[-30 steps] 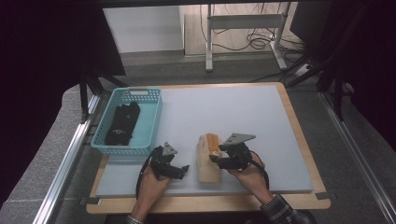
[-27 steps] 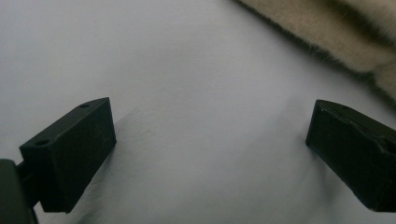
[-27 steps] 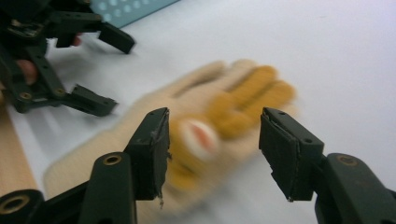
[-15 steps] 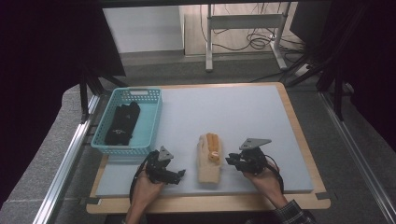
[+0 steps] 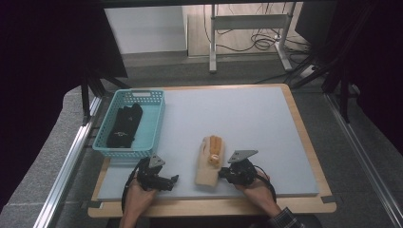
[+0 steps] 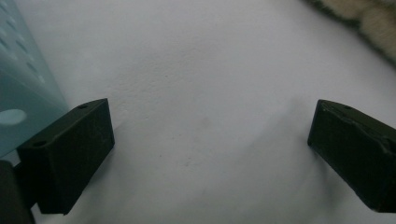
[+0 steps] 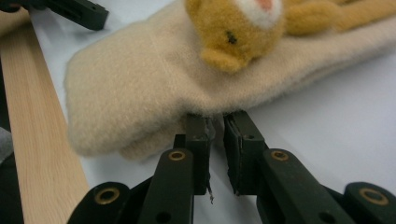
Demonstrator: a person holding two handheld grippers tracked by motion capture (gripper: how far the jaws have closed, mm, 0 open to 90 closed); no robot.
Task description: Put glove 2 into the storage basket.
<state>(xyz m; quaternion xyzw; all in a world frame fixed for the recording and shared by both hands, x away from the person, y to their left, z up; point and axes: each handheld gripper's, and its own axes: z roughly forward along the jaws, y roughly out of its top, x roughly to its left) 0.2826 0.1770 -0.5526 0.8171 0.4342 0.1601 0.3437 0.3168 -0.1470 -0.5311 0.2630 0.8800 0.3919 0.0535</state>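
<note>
The right gripper (image 7: pixel 214 122) has just closed its jaws on the near edge of the beige fleece sock (image 7: pixel 140 88) (bear face on top), having come down beside it since a second ago, so the grasp appears made. The sock lies flat on the grey mat (image 5: pixel 247 118), near its front edge; the left gripper (image 6: pixel 210 144) stands spread and empty beside the teal basket (image 5: pixel 151 127).

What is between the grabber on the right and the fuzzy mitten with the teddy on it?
Nothing visible. The right gripper has just been closing its jaws, and they are at the edge of the beige mitten.
</note>
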